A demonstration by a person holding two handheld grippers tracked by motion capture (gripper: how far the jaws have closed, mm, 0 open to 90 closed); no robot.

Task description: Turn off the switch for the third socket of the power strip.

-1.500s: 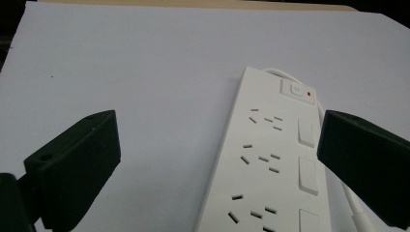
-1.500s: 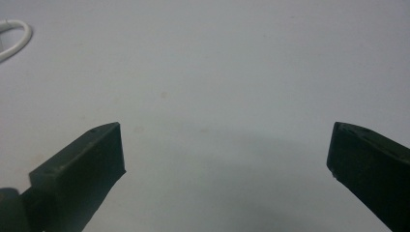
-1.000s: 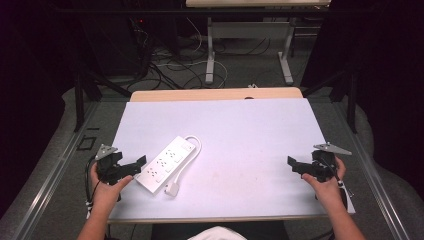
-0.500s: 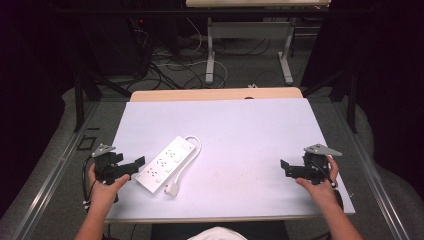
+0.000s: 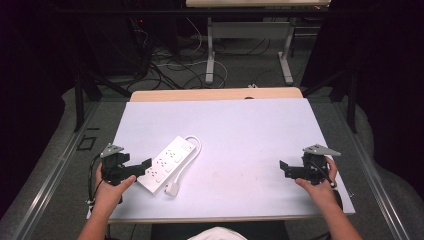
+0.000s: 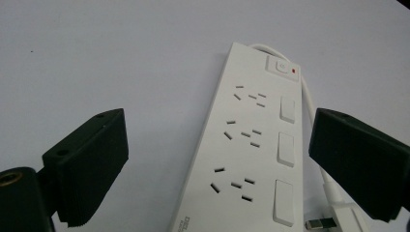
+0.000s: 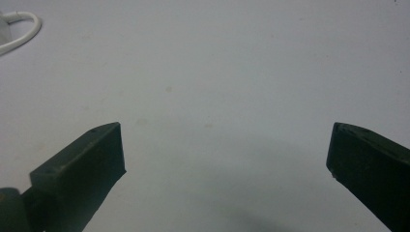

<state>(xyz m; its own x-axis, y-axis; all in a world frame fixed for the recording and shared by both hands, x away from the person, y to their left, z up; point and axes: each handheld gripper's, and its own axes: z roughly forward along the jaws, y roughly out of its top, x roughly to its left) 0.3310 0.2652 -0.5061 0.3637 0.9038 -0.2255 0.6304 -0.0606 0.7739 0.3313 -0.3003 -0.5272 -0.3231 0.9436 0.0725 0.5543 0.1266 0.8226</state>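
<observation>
A white power strip (image 5: 166, 164) lies diagonally on the left half of the white table (image 5: 250, 135), its white cable (image 5: 194, 146) looped along one side and its plug (image 5: 172, 189) at the near end. My left gripper (image 5: 142, 166) is open right at the strip's near end. In the left gripper view the power strip (image 6: 251, 154) runs up between the two spread jaws, with three socket groups, three rocker switches and a red-lit button (image 6: 280, 66). My right gripper (image 5: 285, 168) hovers open over bare table at the right, holding nothing; its view catches the cable loop (image 7: 19, 29).
A wooden board (image 5: 215, 94) edges the table's far side. Beyond it stand metal table legs (image 5: 210, 47) and tangled floor cables (image 5: 165, 65). Metal rails (image 5: 55, 170) run along both sides of the table.
The right gripper has slid left, inward from the table's right edge. The left gripper has shifted slightly toward the power strip. The strip has not moved.
</observation>
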